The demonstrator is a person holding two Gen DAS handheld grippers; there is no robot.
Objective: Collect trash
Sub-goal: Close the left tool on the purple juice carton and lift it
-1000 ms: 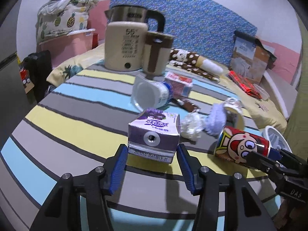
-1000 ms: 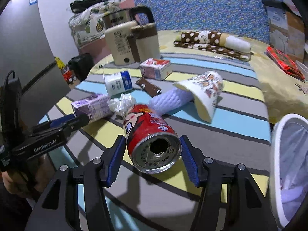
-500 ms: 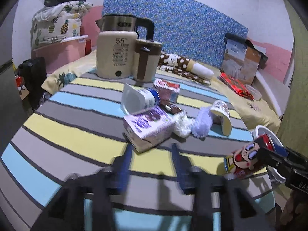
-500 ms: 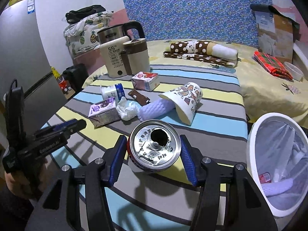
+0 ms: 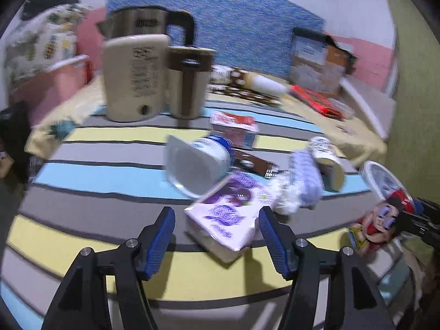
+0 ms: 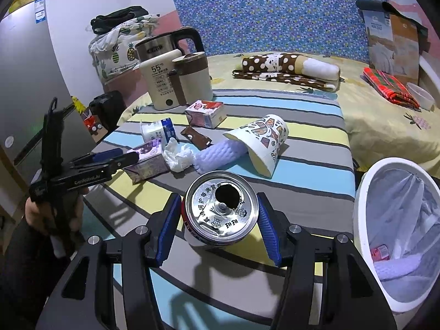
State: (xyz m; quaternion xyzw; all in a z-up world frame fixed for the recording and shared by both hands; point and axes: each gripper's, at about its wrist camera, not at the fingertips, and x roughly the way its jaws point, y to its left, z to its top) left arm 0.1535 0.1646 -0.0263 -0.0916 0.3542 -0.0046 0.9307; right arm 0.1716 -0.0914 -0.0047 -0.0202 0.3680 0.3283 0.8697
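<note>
While the left gripper (image 5: 217, 233) is standing wide, its jaws having just been opening, the purple carton (image 5: 229, 216) is lying tilted between the blue pads (image 5: 161, 236) without either pad pressing on it; blur hides whether its right edge touches. From the right wrist view, a hand (image 6: 52, 216) is holding that gripper at far left over the striped counter (image 6: 308, 189). Just behind the carton, a white yogurt cup (image 5: 198, 162) is lying on its side, with a crumpled tissue (image 6: 177, 156) and a lilac foam roll (image 6: 217, 155) to its right, the roll sitting partly inside a tipped patterned paper cup (image 6: 262, 143). Further back, a kettle (image 6: 162, 74) and a brown-lidded mug (image 6: 194, 78) are standing upright. Centre frame, the right gripper (image 6: 218, 228) is gripping the red can (image 6: 221, 210) with both pads against its sides, lid end facing the camera, raised off the counter. Far right, a white bin (image 6: 360, 214) with a liner is sitting just beside the counter edge, some trash inside.
</note>
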